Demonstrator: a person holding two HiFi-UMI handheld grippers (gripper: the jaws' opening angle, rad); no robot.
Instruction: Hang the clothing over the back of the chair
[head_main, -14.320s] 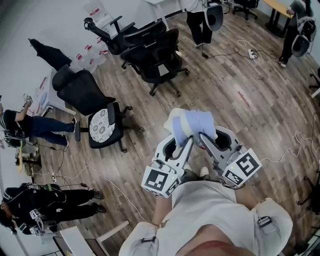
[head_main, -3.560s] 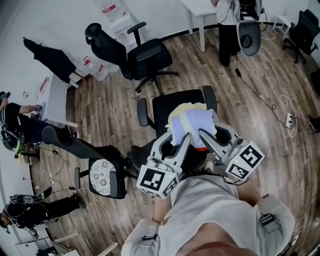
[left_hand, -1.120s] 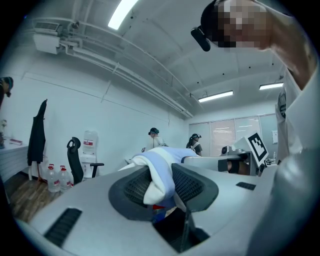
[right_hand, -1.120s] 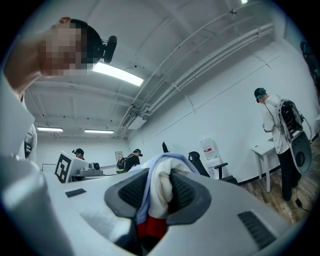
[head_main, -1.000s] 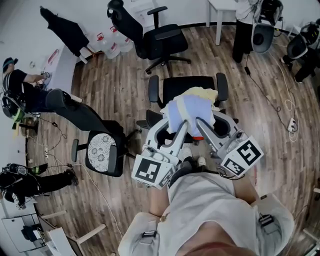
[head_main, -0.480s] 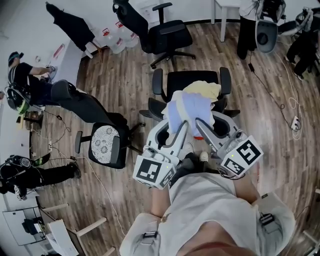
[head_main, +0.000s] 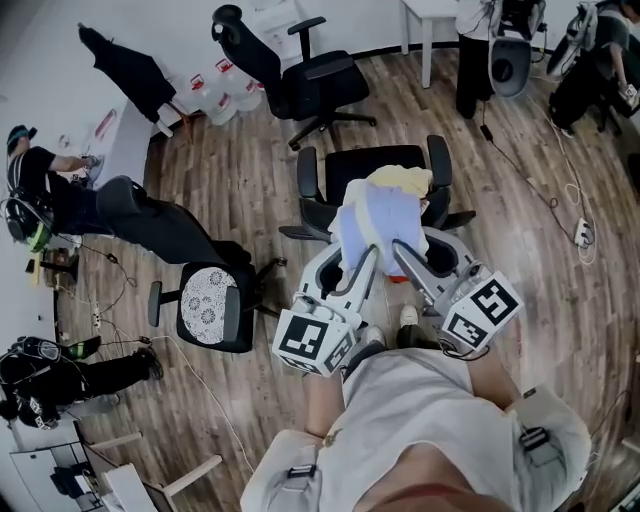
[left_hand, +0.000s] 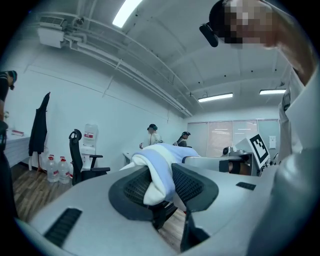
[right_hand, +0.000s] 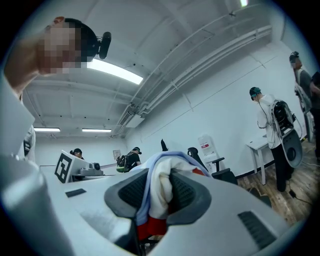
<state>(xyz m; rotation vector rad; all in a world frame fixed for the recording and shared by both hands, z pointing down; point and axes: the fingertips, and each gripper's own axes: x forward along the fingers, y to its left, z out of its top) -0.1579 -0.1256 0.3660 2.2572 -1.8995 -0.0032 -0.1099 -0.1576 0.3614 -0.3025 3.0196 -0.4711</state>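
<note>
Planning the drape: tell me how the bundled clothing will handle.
Probably floppy: the clothing bunches and folds between the left tool and right tool. Likely light, since two pinches carry it. Could slide off the chair unless draped evenly.

Open floor (head_main: 240, 190) around the chair (head_main: 370, 172), armrests (head_main: 306, 172) either side

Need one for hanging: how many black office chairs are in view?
3: far-wall chair; middle chair behind the pale bundled clothing; left chair with patterned cushion. More may be hidden.

Wood-plank floor (head_main: 230, 190) carries black office chairs (head_main: 300, 80), water bottles (head_main: 215, 100) and loose cables (head_main: 530, 178).
</note>
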